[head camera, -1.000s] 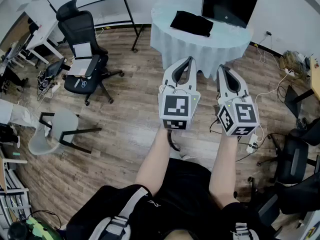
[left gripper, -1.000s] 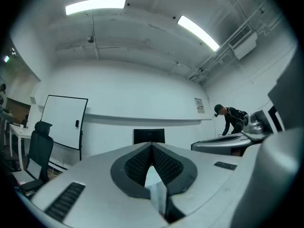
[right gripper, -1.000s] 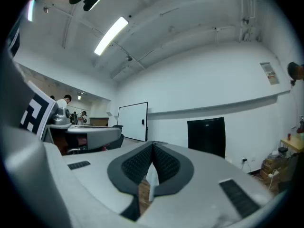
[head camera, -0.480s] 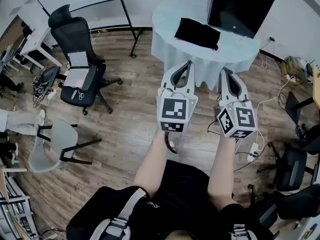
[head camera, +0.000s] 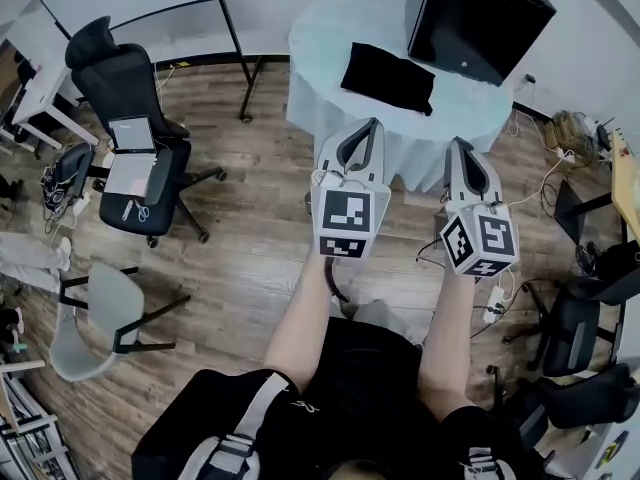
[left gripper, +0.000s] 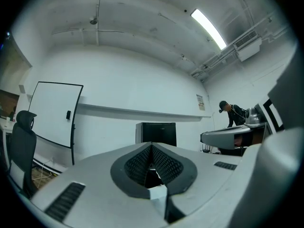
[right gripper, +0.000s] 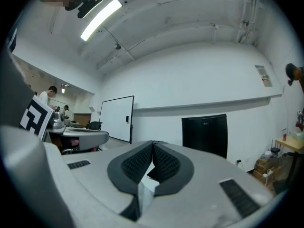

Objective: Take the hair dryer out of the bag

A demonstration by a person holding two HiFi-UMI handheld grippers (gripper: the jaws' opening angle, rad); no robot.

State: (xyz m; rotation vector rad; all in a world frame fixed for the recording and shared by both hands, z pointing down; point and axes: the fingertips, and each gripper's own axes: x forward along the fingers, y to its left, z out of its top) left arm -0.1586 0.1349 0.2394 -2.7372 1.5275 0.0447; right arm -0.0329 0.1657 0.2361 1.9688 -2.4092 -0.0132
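A flat black bag (head camera: 388, 76) lies on a round table with a pale blue cloth (head camera: 320, 63) at the far side of the room. No hair dryer shows in any view. My left gripper (head camera: 364, 128) is held level in front of the table's near edge, jaws shut with nothing between them. My right gripper (head camera: 461, 148) is beside it, also shut and empty. In the left gripper view the closed pads (left gripper: 164, 164) point at a black screen (left gripper: 156, 132). The right gripper view shows its closed pads (right gripper: 164, 163) and the same screen (right gripper: 204, 134).
A black screen (head camera: 480, 16) stands at the table's back right. Office chairs (head camera: 125, 133) and a grey chair (head camera: 95, 308) stand to the left, with a whiteboard stand (head camera: 225, 38) behind them. Cables and a power strip (head camera: 495, 300) lie on the wood floor, with dark chairs (head camera: 580, 323) to the right.
Both grippers, still shut, have come forward toward the round table. The table and the bag now sit closer to the gripper tips.
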